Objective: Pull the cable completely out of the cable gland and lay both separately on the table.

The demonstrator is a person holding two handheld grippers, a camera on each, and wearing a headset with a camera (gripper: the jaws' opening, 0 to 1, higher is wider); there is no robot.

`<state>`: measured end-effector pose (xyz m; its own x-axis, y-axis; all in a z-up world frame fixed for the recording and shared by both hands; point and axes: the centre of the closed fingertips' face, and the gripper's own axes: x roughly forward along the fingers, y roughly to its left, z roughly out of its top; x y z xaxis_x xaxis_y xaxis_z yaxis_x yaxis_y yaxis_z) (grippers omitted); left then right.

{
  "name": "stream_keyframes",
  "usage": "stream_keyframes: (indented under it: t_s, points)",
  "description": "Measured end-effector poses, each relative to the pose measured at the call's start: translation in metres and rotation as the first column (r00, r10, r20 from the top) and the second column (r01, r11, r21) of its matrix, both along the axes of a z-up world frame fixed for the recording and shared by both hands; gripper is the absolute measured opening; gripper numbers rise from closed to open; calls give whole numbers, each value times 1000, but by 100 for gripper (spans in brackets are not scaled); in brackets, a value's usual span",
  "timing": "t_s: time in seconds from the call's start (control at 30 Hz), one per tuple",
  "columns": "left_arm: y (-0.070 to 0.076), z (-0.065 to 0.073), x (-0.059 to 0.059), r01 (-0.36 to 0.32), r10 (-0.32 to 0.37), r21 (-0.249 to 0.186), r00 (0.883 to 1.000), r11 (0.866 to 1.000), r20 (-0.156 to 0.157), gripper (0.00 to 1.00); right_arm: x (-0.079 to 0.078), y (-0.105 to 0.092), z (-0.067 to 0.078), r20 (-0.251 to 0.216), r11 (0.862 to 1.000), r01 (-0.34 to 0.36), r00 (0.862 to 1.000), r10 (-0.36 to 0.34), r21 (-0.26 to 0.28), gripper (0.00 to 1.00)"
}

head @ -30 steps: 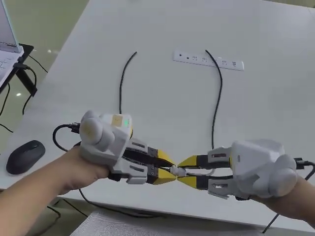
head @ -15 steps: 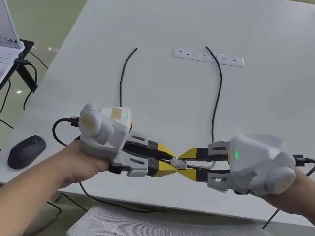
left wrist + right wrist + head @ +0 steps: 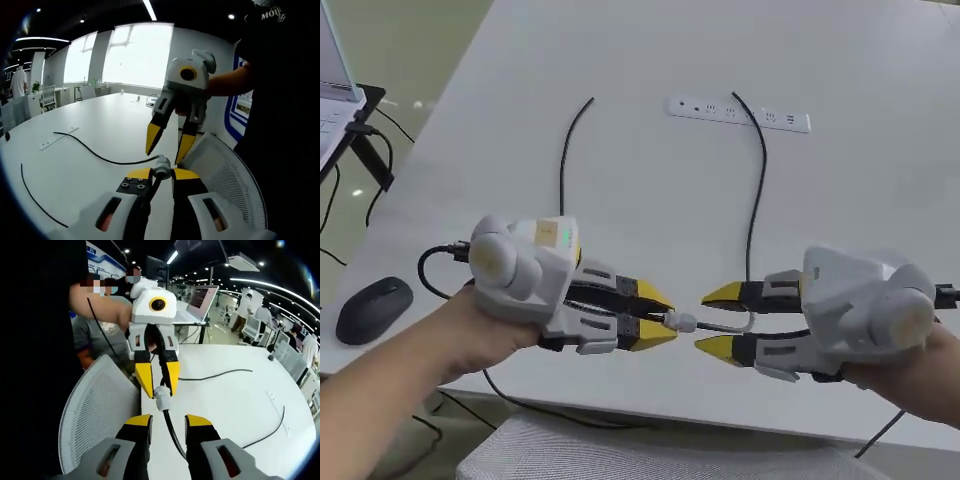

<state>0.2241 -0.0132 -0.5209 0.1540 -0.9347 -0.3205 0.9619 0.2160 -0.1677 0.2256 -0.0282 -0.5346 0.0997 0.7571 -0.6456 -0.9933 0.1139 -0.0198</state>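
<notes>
My left gripper (image 3: 670, 321) is shut on the small white cable gland (image 3: 681, 323) above the table's near edge. The black cable (image 3: 756, 200) runs out of the gland, passes between the jaws of my right gripper (image 3: 702, 320), and trails across the table toward the far side. The right gripper is open, its yellow tips a little to the right of the gland. In the left gripper view the gland (image 3: 161, 166) sits between my left gripper's (image 3: 161, 174) tips. In the right gripper view the cable (image 3: 172, 432) runs loose between my right gripper's (image 3: 168, 421) spread jaws.
A second black cable (image 3: 563, 170) lies on the white table (image 3: 880, 180) at the left. A white power strip (image 3: 738, 113) lies at the far side. A dark mouse (image 3: 375, 308) sits at the left edge, and a mesh chair back (image 3: 620, 455) is below the near edge.
My right gripper has opened and drawn back to the right, away from the gland. The left gripper keeps hold of the gland.
</notes>
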Motion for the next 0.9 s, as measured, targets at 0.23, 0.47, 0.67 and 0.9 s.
stream_keyframes:
  t_s: [0.23, 0.47, 0.67, 0.9]
  points:
    - [-8, 7, -2, 3, -4, 19, 999, 1000, 42, 16, 0, -1, 0, 5, 1000, 20, 1000, -20, -8, 10]
    - [-9, 11, -2, -18, 17, 10, 999, 1000, 44, 16, 2, -3, 0, 22, 999, 32, 999, -32, -17, 2]
    - [-7, 10, 0, -32, 32, 8, 998, 999, 46, 16, 3, -1, -2, 29, 999, 33, 999, -33, -26, 1]
    - [-7, 3, 5, -37, 37, 4, 999, 999, 20, 16, 7, -3, -9, -12, 994, 95, 995, -96, -52, 0]
